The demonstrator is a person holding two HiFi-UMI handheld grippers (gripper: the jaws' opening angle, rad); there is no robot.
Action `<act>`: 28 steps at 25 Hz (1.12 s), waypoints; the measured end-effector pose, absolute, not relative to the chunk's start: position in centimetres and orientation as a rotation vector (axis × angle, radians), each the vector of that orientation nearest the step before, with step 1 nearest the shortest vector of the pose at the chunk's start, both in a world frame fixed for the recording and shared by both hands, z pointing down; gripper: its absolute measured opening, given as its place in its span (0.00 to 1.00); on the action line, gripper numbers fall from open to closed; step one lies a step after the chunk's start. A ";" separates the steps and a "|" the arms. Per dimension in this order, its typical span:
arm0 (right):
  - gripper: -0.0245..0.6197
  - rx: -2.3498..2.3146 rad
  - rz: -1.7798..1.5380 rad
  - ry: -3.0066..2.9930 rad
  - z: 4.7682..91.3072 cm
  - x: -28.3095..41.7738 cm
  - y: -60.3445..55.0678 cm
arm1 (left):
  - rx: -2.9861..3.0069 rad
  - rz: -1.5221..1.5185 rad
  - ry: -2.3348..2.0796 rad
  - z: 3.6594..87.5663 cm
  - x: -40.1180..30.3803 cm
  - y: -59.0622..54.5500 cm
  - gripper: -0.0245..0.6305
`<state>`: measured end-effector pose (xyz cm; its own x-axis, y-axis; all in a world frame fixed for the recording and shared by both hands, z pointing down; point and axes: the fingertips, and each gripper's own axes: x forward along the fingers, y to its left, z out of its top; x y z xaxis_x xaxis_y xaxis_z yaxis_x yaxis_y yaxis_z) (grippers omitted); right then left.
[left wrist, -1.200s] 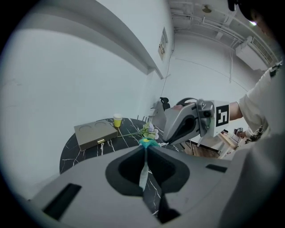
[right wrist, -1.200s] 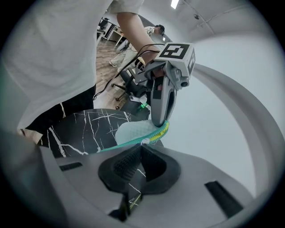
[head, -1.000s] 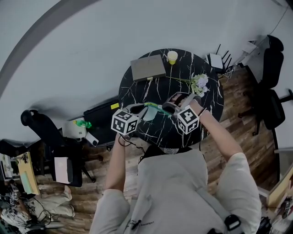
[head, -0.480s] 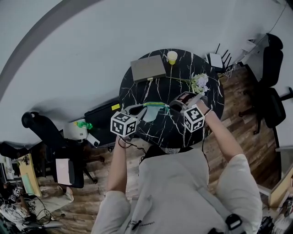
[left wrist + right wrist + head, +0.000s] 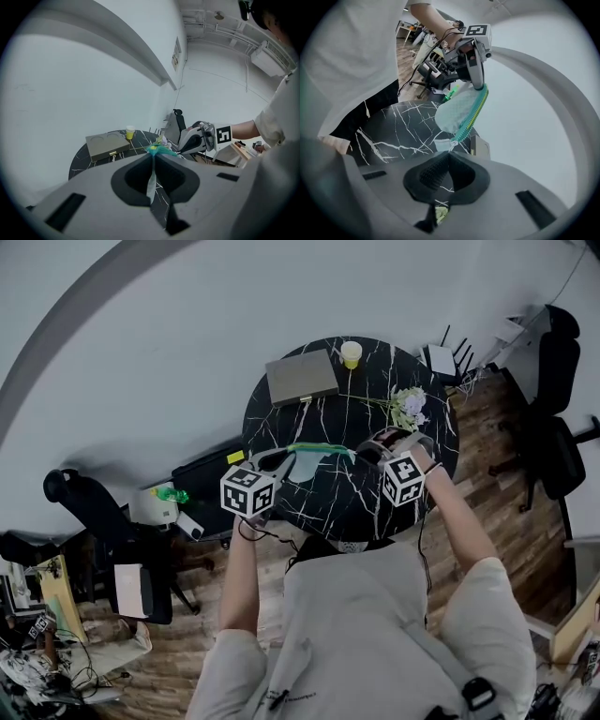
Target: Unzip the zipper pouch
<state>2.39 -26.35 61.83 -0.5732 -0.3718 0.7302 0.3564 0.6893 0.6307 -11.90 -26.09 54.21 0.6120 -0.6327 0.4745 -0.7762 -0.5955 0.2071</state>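
Observation:
A pale teal zipper pouch (image 5: 305, 463) with a green zipper (image 5: 322, 448) hangs stretched between my two grippers above the black marble table (image 5: 328, 502). My left gripper (image 5: 281, 457) is shut on the pouch's left end; its fabric (image 5: 151, 180) runs between the jaws. My right gripper (image 5: 362, 454) is shut on the small white zipper pull (image 5: 452, 143) at the right end of the zipper. In the right gripper view the pouch (image 5: 457, 110) sags below the zipper line (image 5: 472, 115), with the left gripper (image 5: 480, 86) at its far corner.
A flat olive box (image 5: 302, 378), a yellow cup (image 5: 351, 353) and a bunch of flowers (image 5: 408, 409) lie on the table's far half. Office chairs (image 5: 553, 427) stand to the right and another (image 5: 89, 507) to the left.
My right gripper has moved to the right, away from the left one, and the green zipper line between them has grown longer. The left gripper has barely shifted.

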 end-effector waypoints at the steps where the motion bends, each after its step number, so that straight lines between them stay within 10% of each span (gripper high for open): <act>1: 0.05 0.024 -0.951 -1.965 61.9 2.4 -26.4 | 2.444 0.503 -1.128 54.2 -11.8 -26.2 0.10; 28: 0.12 0.915 0.325 -2.693 53.8 -1.2 -26.3 | 2.389 0.324 -1.555 51.8 -11.6 -25.7 0.10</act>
